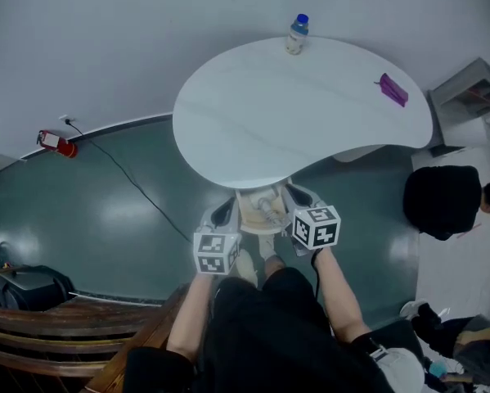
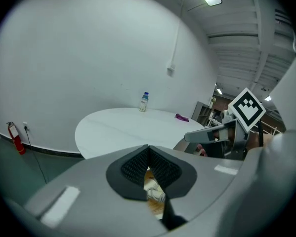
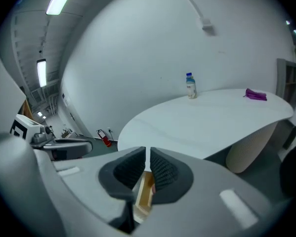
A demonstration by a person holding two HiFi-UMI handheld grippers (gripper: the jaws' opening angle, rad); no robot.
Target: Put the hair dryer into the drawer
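Note:
In the head view an open pale wooden drawer (image 1: pixel 246 213) sticks out from under the near edge of the white oval table (image 1: pixel 302 113). A whitish hair dryer (image 1: pixel 266 210) lies inside it. My left gripper (image 1: pixel 222 213) hangs over the drawer's left side and my right gripper (image 1: pixel 298 196) over its right side, both empty. In the left gripper view the left gripper (image 2: pixel 148 149) is shut, and a bit of the white hair dryer (image 2: pixel 155 194) shows below the pads. In the right gripper view the right gripper (image 3: pixel 148 154) has its pads almost together with nothing between them, above the drawer's wood (image 3: pixel 145 196).
A small bottle (image 1: pixel 297 33) and a purple object (image 1: pixel 393 89) sit on the table's far side. On the floor to the left are a fire extinguisher (image 1: pixel 56 143) and a black cable (image 1: pixel 138 191). A person in black (image 1: pixel 441 199) crouches at the right. A wooden bench (image 1: pixel 32 334) is at bottom left.

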